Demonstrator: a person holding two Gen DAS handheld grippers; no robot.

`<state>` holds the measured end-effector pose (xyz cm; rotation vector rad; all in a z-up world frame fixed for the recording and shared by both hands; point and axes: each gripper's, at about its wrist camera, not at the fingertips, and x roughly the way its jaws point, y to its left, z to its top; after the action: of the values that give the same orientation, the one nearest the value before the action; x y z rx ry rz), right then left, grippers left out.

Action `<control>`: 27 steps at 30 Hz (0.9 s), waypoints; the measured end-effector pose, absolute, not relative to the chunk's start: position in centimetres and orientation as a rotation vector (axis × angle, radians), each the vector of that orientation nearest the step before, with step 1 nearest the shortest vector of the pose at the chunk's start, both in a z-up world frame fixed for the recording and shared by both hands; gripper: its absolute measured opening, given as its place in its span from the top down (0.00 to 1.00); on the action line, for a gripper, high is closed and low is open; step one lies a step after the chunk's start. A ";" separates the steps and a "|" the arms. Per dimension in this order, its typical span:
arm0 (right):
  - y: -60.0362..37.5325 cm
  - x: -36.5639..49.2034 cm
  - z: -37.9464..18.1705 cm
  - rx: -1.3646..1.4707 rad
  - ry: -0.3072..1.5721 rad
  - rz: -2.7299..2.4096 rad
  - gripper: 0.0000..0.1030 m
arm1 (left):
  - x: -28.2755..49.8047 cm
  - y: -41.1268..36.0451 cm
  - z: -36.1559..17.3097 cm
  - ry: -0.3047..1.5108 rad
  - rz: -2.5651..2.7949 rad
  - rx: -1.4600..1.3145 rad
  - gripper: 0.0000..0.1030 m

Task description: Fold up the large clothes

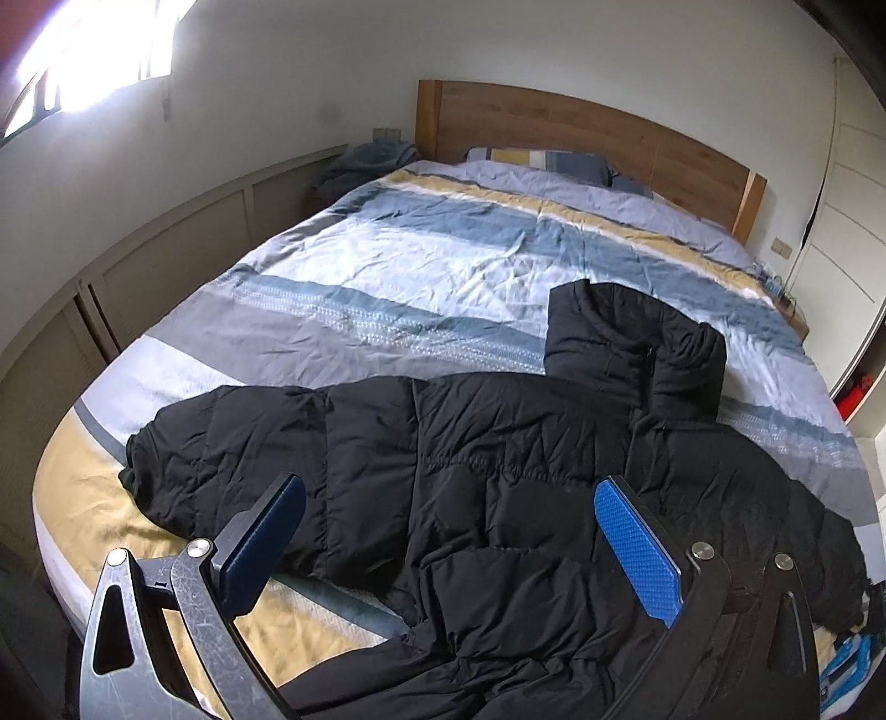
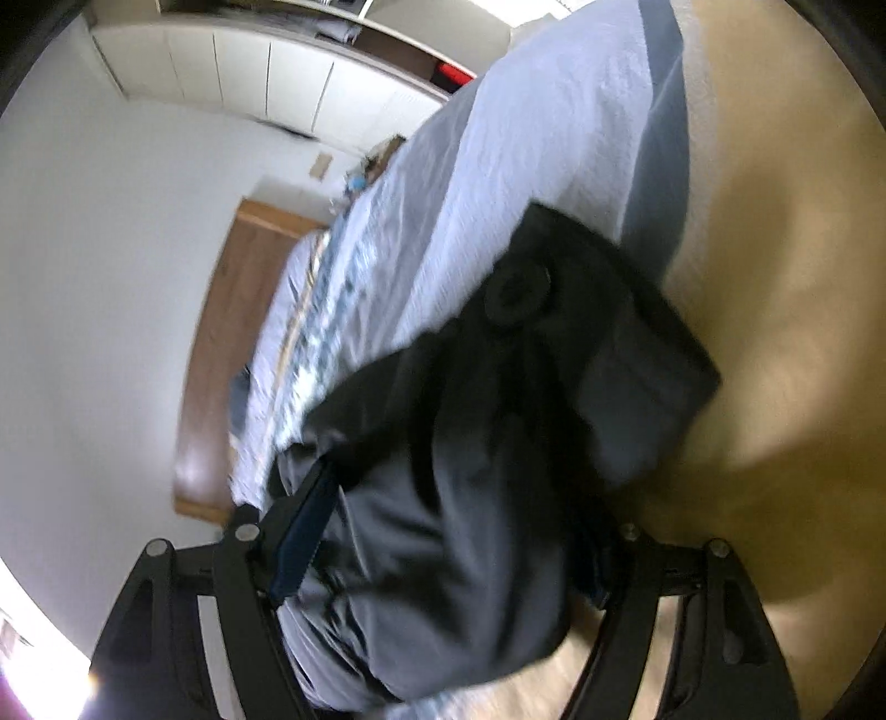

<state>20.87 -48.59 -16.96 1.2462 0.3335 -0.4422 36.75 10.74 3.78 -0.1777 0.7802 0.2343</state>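
A black puffer jacket (image 1: 498, 443) lies spread across the near end of the bed, its hood toward the headboard and one sleeve reaching left. My left gripper (image 1: 448, 531) hovers just above the jacket's body, jaws wide apart and empty, blue pads (image 1: 637, 548) showing. In the right wrist view, rolled sideways and blurred, my right gripper (image 2: 448, 543) has a bulky fold of the jacket (image 2: 470, 443) filling the space between its fingers, and a cuff or tab end with a round patch hangs out ahead. The right pad is hidden by the cloth.
The bed (image 1: 387, 266) has a striped blue, grey and yellow cover, with pillows (image 1: 542, 160) by a wooden headboard (image 1: 581, 133). Low cabinets (image 1: 166, 238) line the left wall, a wardrobe (image 1: 853, 221) the right. A bright window (image 1: 94, 50) is at upper left.
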 end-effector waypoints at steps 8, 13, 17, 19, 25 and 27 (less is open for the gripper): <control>-48.7 22.0 -12.8 1.157 0.287 -0.373 0.87 | 35.9 10.8 4.2 0.769 0.222 -0.174 0.01; -46.5 23.3 -7.0 1.037 0.264 -0.262 0.89 | 34.3 11.9 5.2 0.736 0.223 -0.203 0.01; -43.0 25.5 -1.0 0.916 0.258 -0.140 0.89 | 32.8 13.2 6.1 0.715 0.221 -0.223 0.01; -40.9 26.6 1.6 0.866 0.256 -0.081 0.89 | 31.8 13.9 6.4 0.709 0.222 -0.225 0.01; -32.2 30.6 7.4 0.696 0.324 0.092 0.89 | 28.7 15.4 6.5 0.715 0.206 -0.239 0.01; -28.6 31.9 7.8 0.639 0.370 0.137 0.89 | 28.0 15.7 6.2 0.727 0.203 -0.230 0.01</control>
<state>31.91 -28.59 7.76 0.6390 0.3700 0.1367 27.96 15.68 6.17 -0.2303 0.7272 0.2032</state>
